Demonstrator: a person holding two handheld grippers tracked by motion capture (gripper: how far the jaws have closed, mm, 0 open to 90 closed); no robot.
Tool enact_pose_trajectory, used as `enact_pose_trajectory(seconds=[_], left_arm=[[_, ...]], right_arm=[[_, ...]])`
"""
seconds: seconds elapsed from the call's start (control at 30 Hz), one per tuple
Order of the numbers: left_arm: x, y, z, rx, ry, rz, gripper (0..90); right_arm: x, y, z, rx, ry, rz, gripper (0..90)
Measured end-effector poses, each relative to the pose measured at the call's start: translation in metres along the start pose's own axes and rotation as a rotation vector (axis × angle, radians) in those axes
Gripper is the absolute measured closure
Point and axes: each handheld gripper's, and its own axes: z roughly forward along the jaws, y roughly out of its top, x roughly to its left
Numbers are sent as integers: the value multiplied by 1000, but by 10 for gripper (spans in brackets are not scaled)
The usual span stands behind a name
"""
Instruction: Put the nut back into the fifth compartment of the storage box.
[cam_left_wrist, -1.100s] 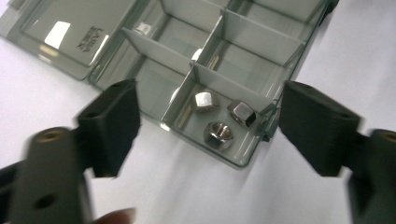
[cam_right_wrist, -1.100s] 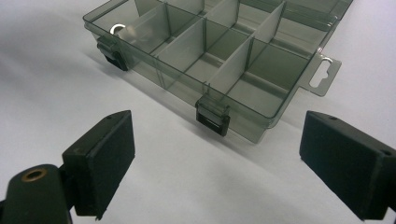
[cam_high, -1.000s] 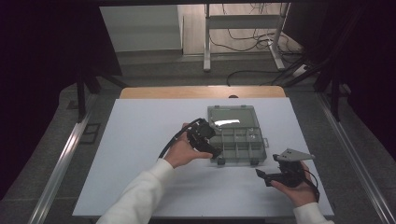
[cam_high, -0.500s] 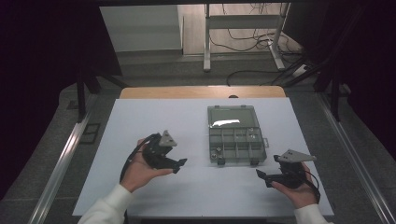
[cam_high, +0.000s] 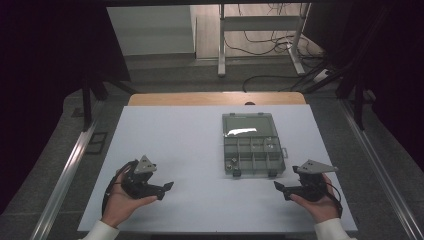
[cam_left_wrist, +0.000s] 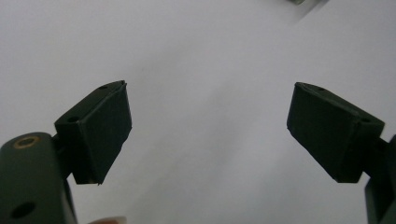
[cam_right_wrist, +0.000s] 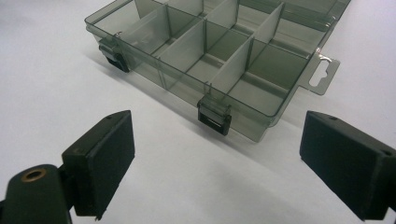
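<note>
A clear grey compartment box (cam_high: 253, 152) lies open on the white table (cam_high: 175, 135), right of the middle, with its lid (cam_high: 248, 125) folded flat behind it. In the right gripper view the box (cam_right_wrist: 219, 51) shows its dividers and two black latches (cam_right_wrist: 214, 117) on the near wall. My left gripper (cam_high: 167, 186) rests in a hand at the front left, far from the box, and is open over bare table (cam_left_wrist: 205, 56). My right gripper (cam_high: 279, 188) is at the front right, just short of the box's near corner, open (cam_right_wrist: 215, 158) and holding nothing.
A wooden strip (cam_high: 215, 98) runs along the table's far edge. Metal rails (cam_high: 70, 165) flank both sides of the table. Beyond it stand a metal frame (cam_high: 260, 30) and cables on the floor. A hanger tab (cam_right_wrist: 320, 74) sticks out from the box's side.
My left hand has drawn its gripper away from the box and back to the front left of the table. The right gripper has stayed put.
</note>
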Motion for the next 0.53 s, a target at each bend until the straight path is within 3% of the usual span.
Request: enact_pose_trajectory(seconds=[0.2, 0.53], left_arm=[[2, -1, 0, -1, 15, 12, 145], [5, -9, 0, 0, 17, -5, 131]], right_arm=[[-1, 0, 0, -2, 0, 1, 104], [-1, -1, -2, -9, 4, -2, 101]])
